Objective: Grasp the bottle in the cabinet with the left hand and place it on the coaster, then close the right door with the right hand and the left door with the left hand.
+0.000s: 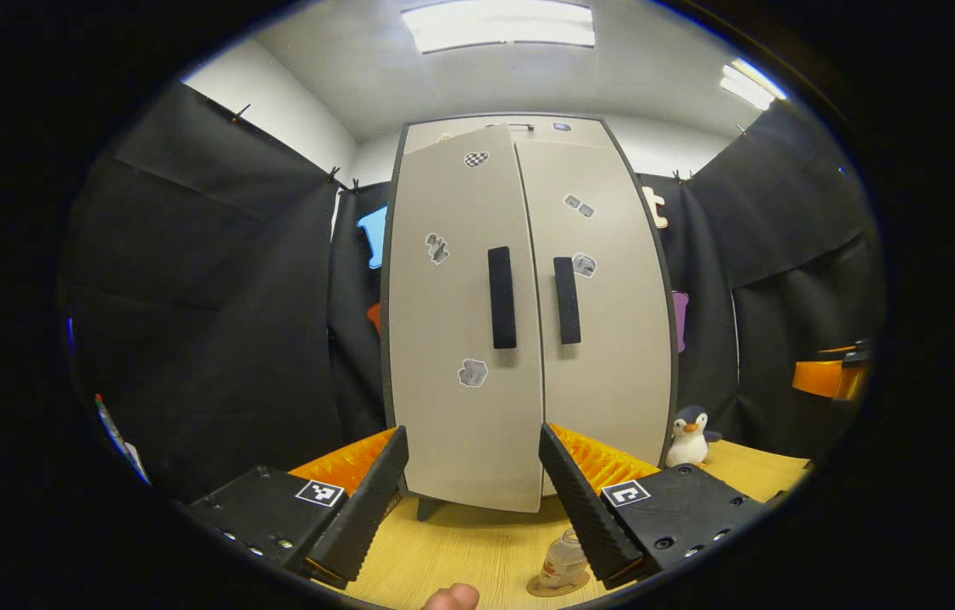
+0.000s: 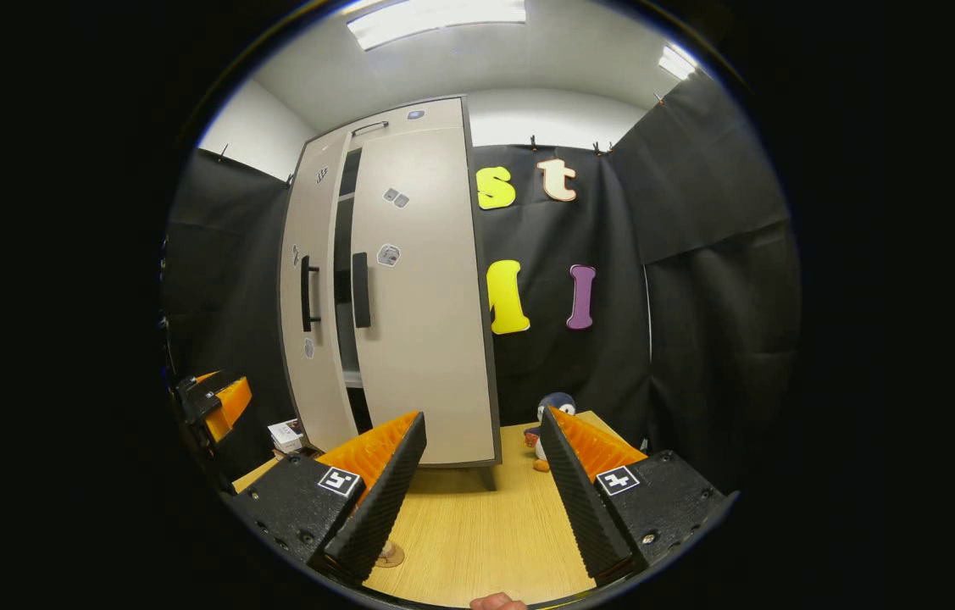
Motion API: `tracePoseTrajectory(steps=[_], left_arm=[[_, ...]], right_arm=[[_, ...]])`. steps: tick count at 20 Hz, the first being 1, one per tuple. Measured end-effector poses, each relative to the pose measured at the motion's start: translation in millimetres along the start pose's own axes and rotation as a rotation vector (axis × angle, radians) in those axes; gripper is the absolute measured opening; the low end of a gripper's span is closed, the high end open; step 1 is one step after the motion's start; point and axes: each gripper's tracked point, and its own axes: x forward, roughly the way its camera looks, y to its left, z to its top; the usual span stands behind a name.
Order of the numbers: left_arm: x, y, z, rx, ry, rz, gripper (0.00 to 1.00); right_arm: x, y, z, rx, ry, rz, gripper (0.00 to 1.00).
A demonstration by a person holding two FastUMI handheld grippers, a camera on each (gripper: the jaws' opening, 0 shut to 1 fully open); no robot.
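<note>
A small clear bottle (image 1: 563, 557) stands on a round coaster (image 1: 552, 585) on the wooden table, just in front of my left gripper's right finger. My left gripper (image 1: 474, 436) is open and holds nothing; it faces the beige cabinet. The cabinet's right door (image 1: 613, 339) sits flush, while the left door (image 1: 456, 322) stands slightly ajar. In the right gripper view a dark gap shows between the left door (image 2: 312, 339) and the right door (image 2: 426, 339). My right gripper (image 2: 483, 419) is open and holds nothing, and a coaster edge (image 2: 390, 556) peeks out by its left finger.
A penguin toy (image 1: 689, 435) sits on the table (image 1: 460, 551) beside the cabinet's right side. The other gripper (image 1: 833, 377) shows at the far right of the left gripper view. A small white box (image 2: 286, 435) lies near the cabinet's left foot. Black cloth surrounds the booth.
</note>
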Motion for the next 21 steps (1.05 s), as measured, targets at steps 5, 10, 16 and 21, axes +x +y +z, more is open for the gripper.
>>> tracePoseTrajectory(steps=[5, 10, 16, 21], left_arm=[[-1.3, -2.4, -2.6, 0.006, 0.007, -0.012, 0.95], [-2.9, -2.0, -2.1, 0.008, 0.003, -0.015, 0.95], [-4.7, 0.1, -1.1, 0.006, 0.000, -0.006, 0.95], [-6.3, 4.1, -1.7, 0.011, 0.000, 0.003, 0.95]], right_arm=[[-1.5, 0.9, 0.5, 0.000, -0.003, -0.002, 0.83], [-1.8, 3.3, -0.2, -0.004, -0.004, 0.001, 0.83], [-2.7, 8.1, -3.0, -0.001, -0.004, 0.010, 0.83], [-1.7, 12.3, -6.7, 0.002, 0.006, 0.017, 0.83]])
